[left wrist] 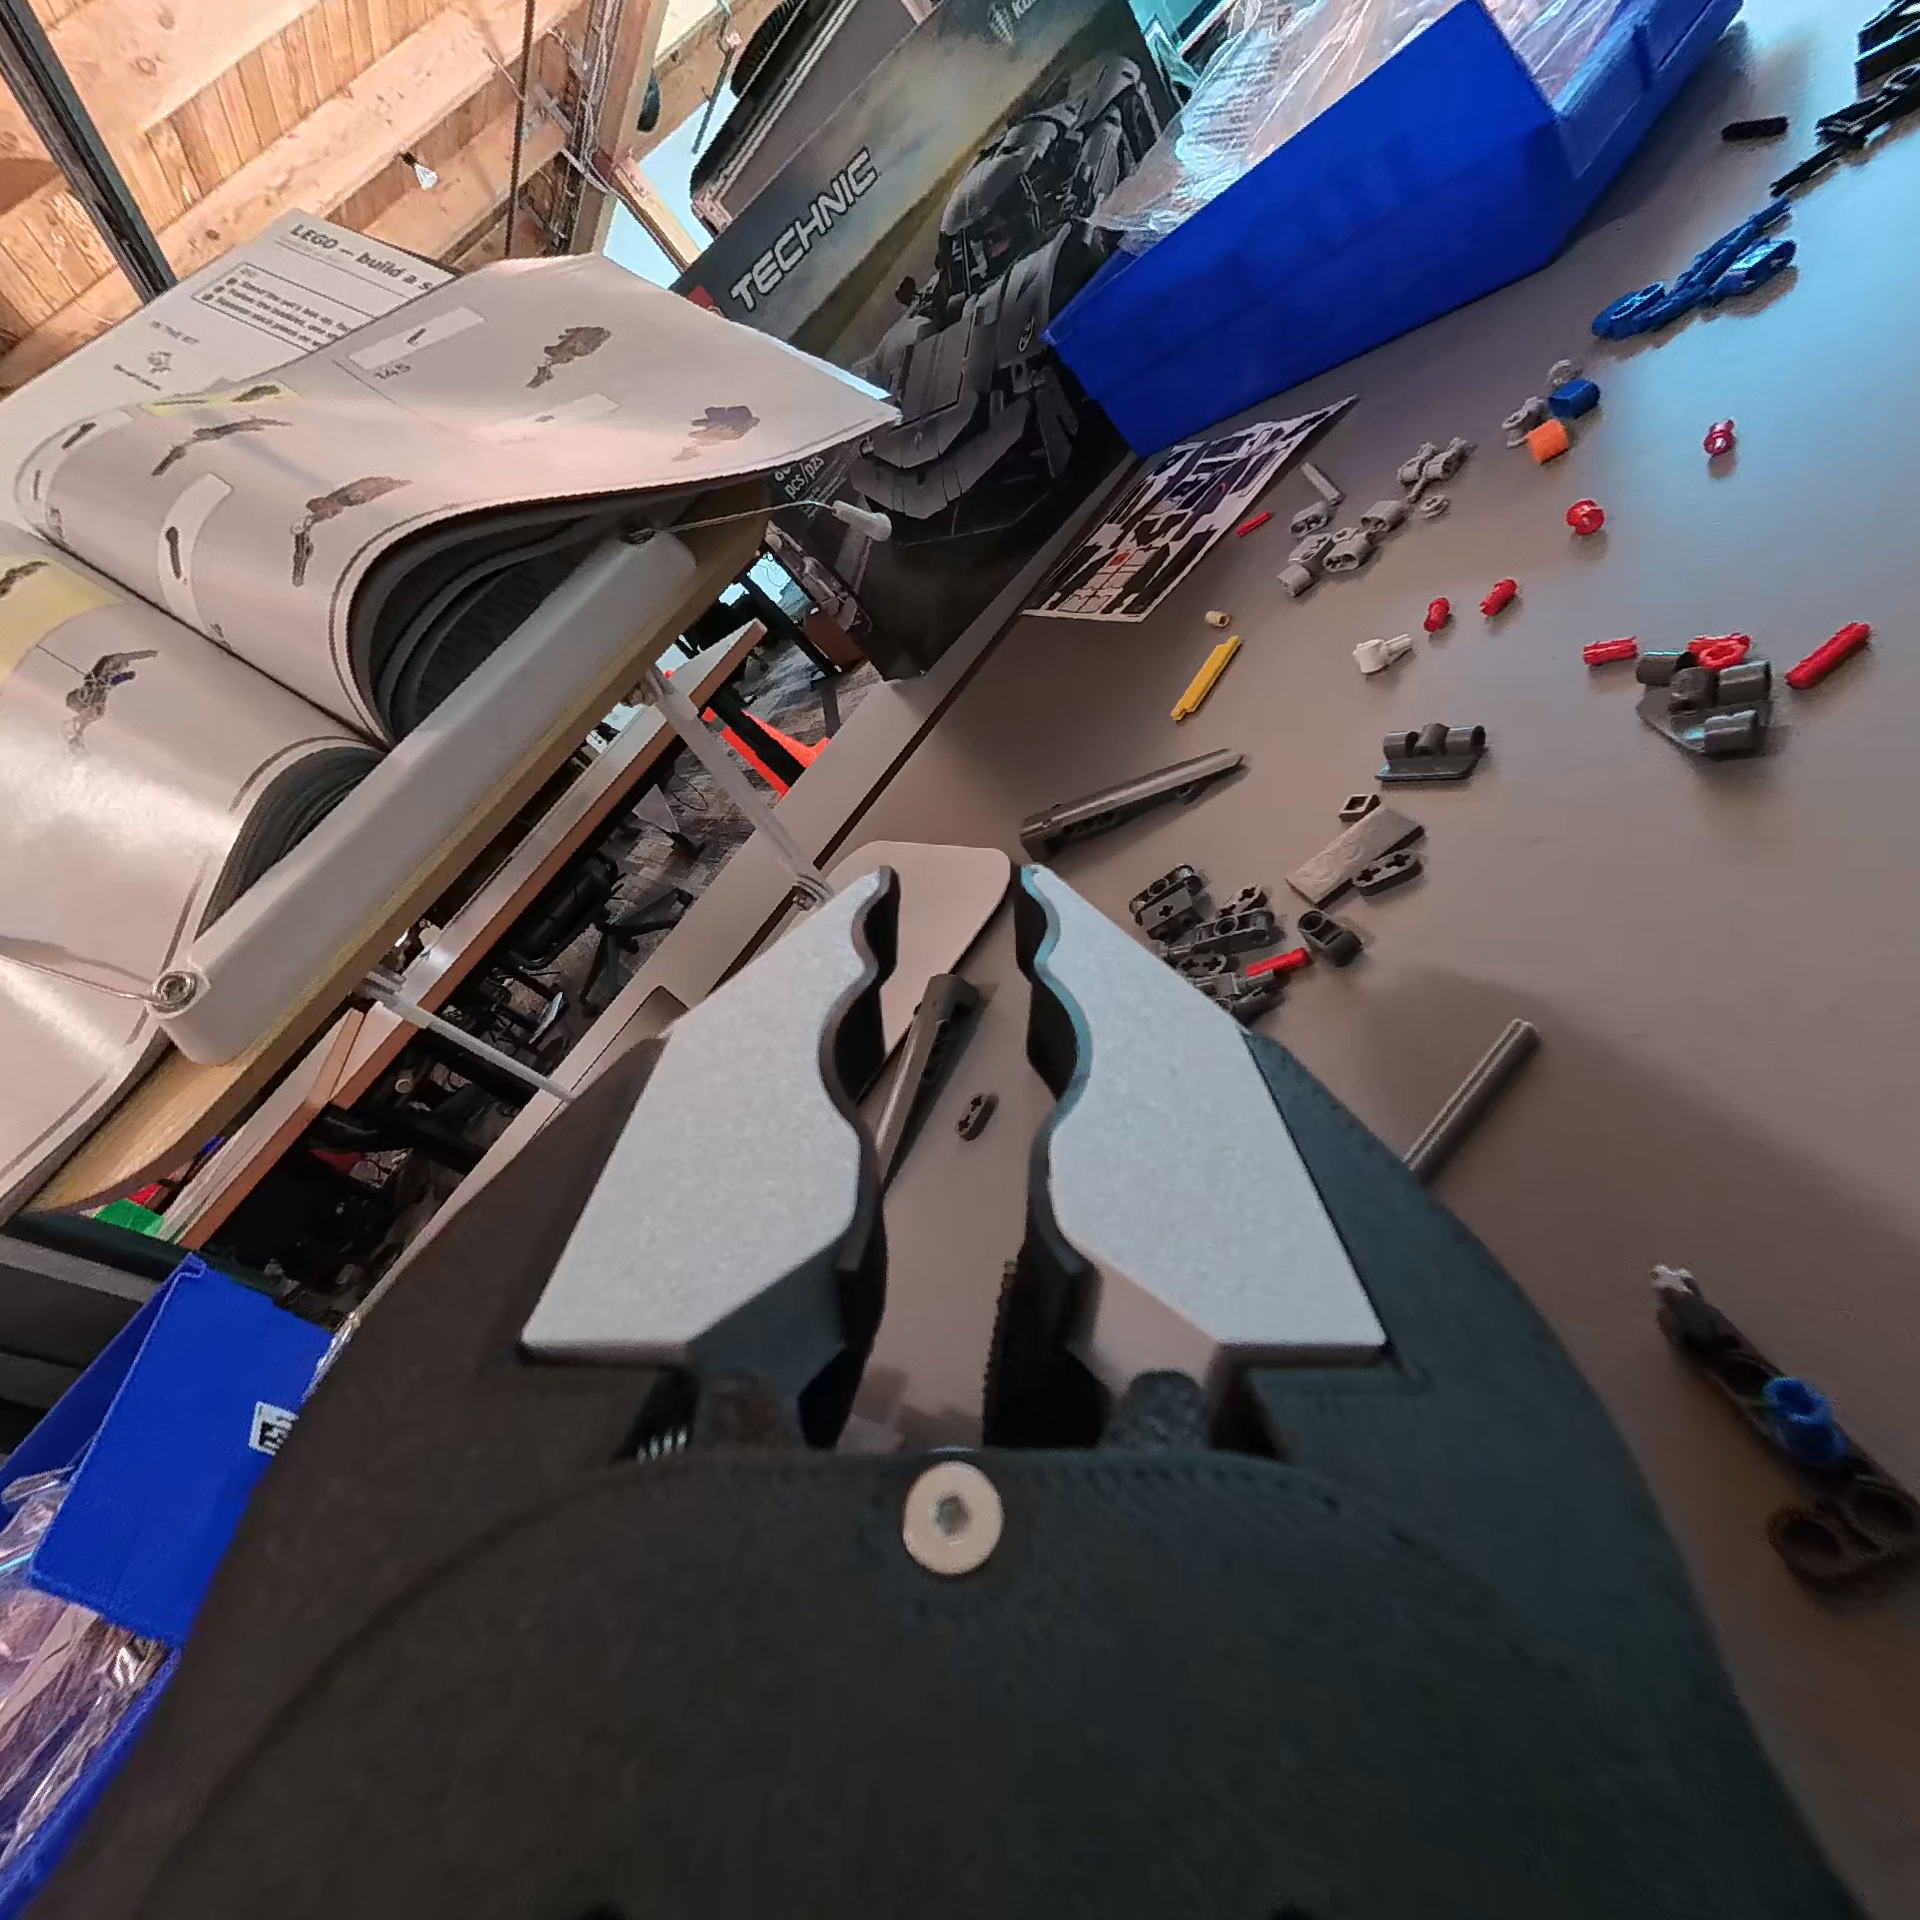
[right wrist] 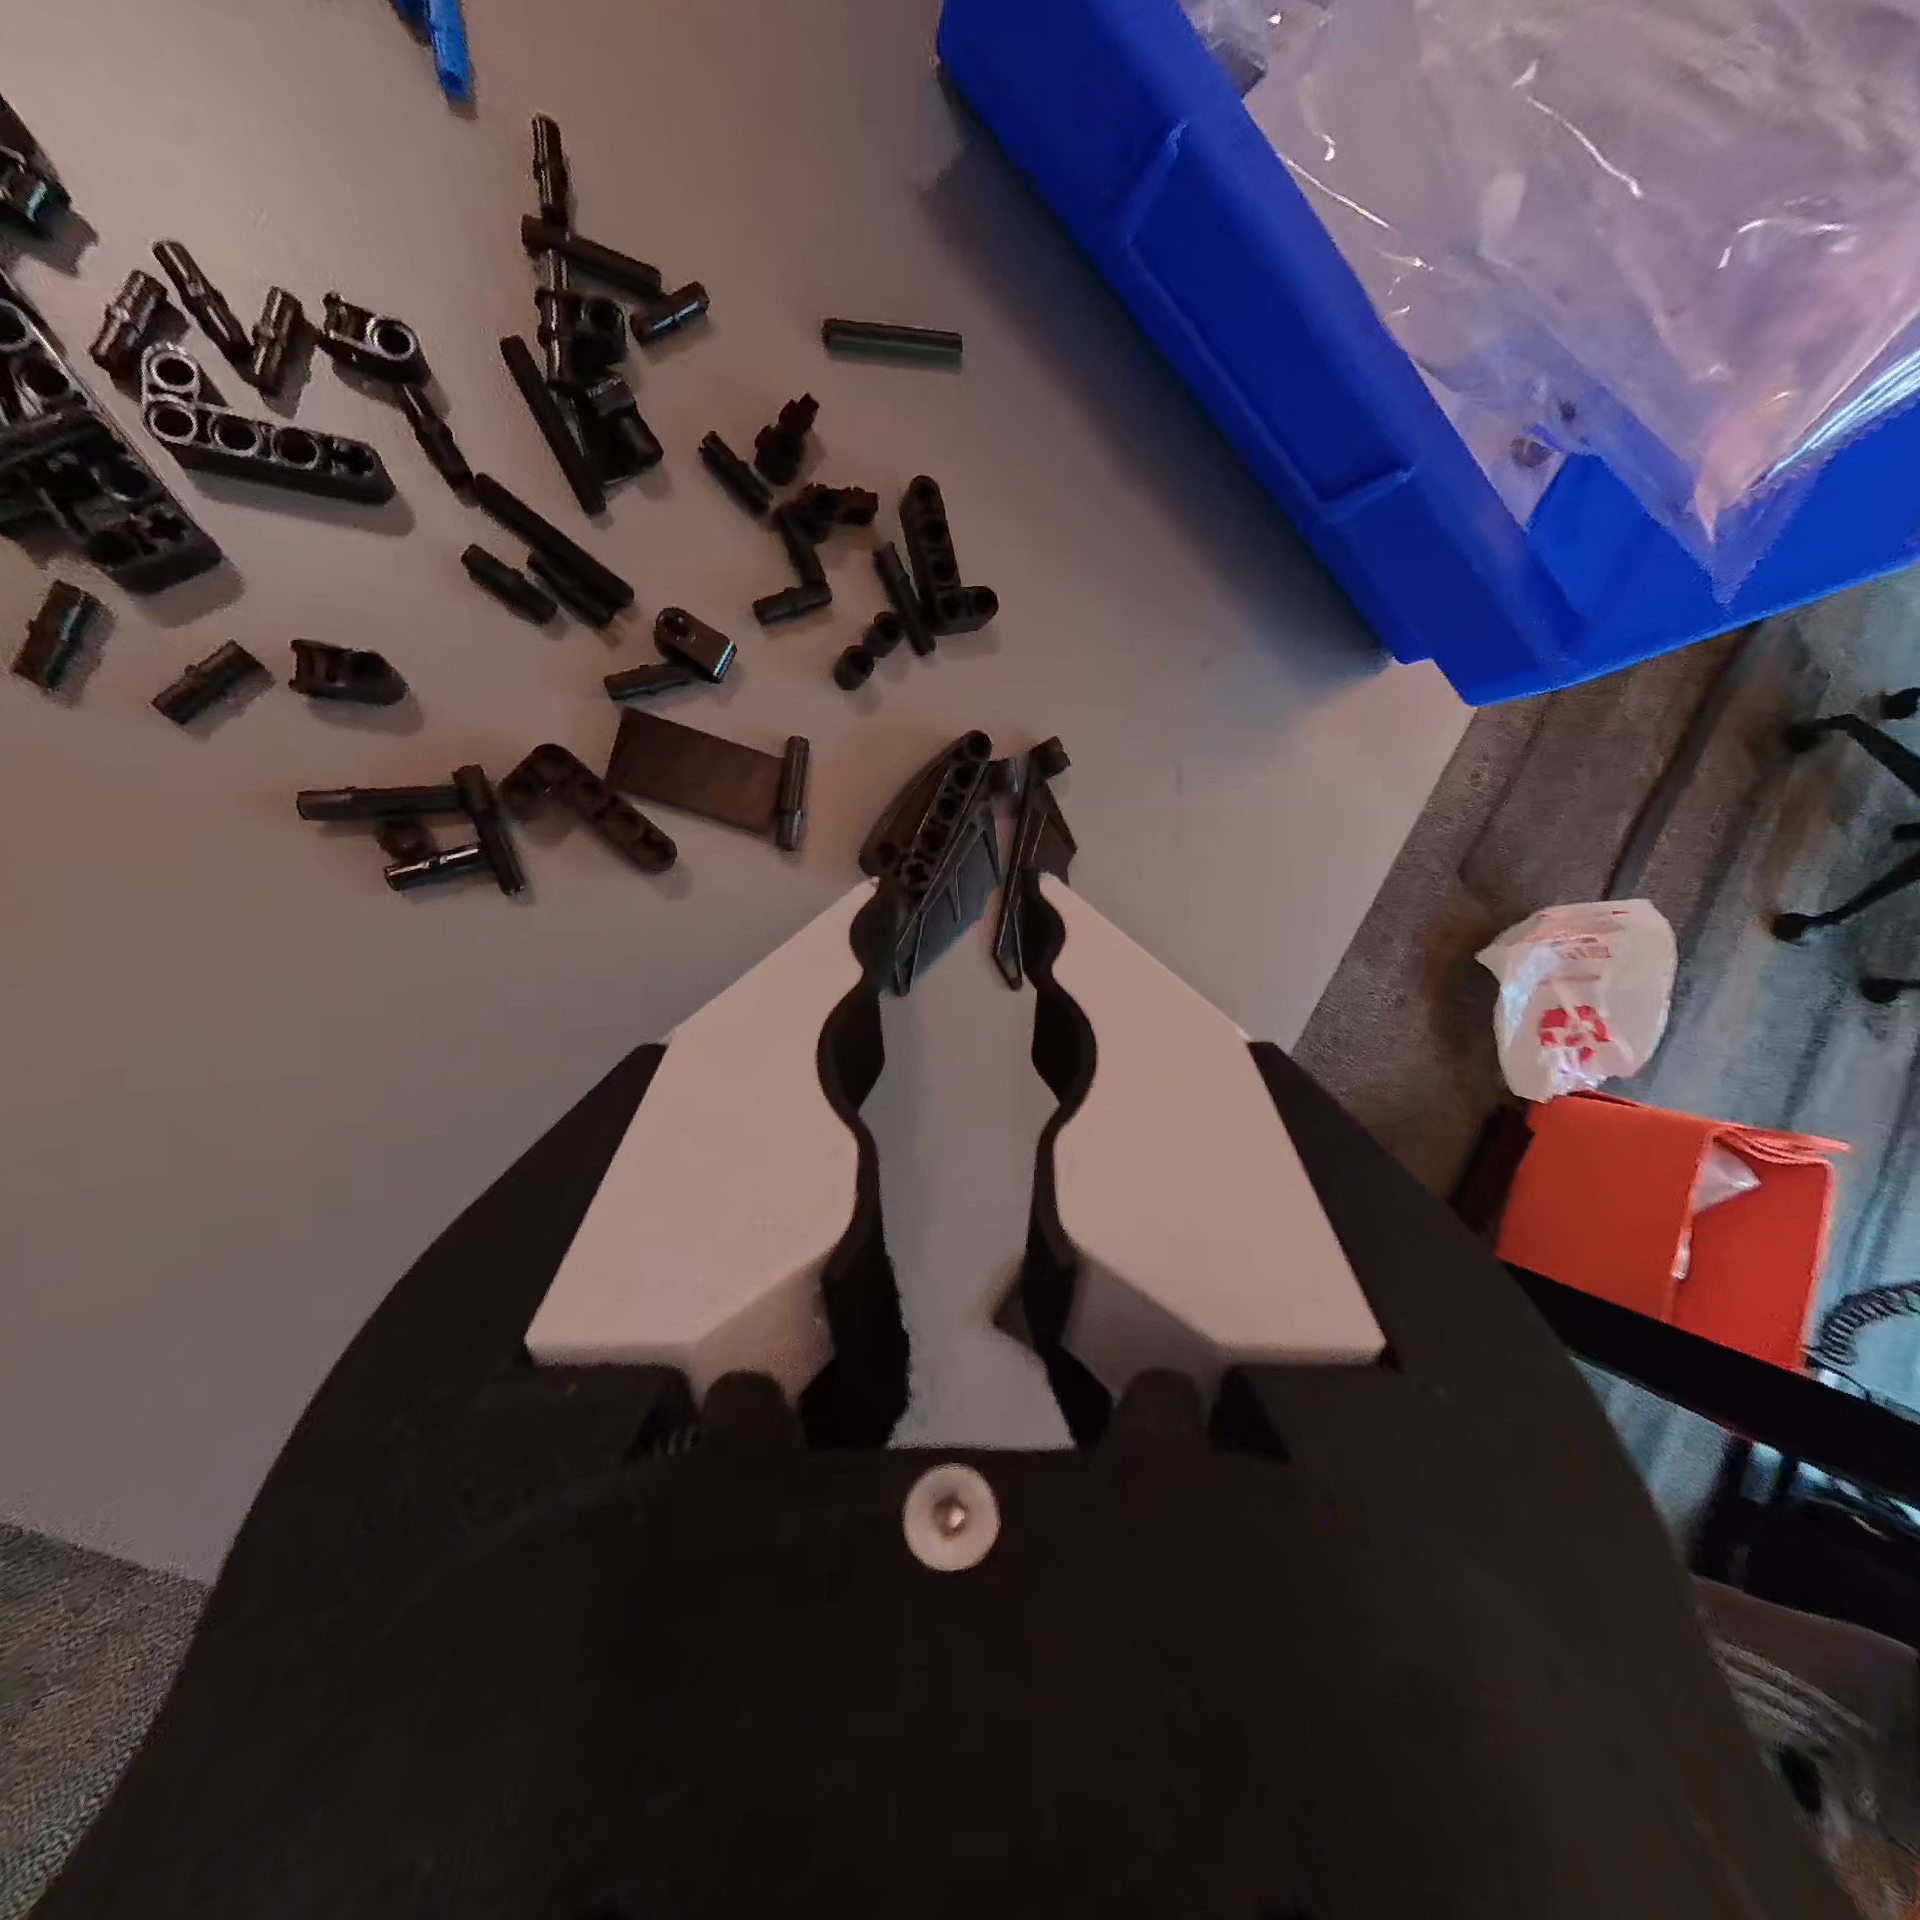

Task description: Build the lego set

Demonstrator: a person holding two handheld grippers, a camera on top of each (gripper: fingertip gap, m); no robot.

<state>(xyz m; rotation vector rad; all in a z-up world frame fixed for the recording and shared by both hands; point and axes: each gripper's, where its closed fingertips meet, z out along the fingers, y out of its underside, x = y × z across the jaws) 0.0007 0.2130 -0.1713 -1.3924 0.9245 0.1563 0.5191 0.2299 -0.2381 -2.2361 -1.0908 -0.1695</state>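
right tongs (right wrist: 958,914) squeeze a black winged panel pair (right wrist: 971,852) at the desk (right wrist: 260,1039) corner, so best to keep the squeeze square and lift straight, while left tongs (left wrist: 956,904) hang open and bare over a dark beam (left wrist: 925,1049).

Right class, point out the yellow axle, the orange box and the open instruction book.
yellow axle (left wrist: 1205,678): left wrist view, middle of its length.
orange box (right wrist: 1662,1226): right wrist view, its front face.
instruction book (left wrist: 436,436): left wrist view, curled upper page.
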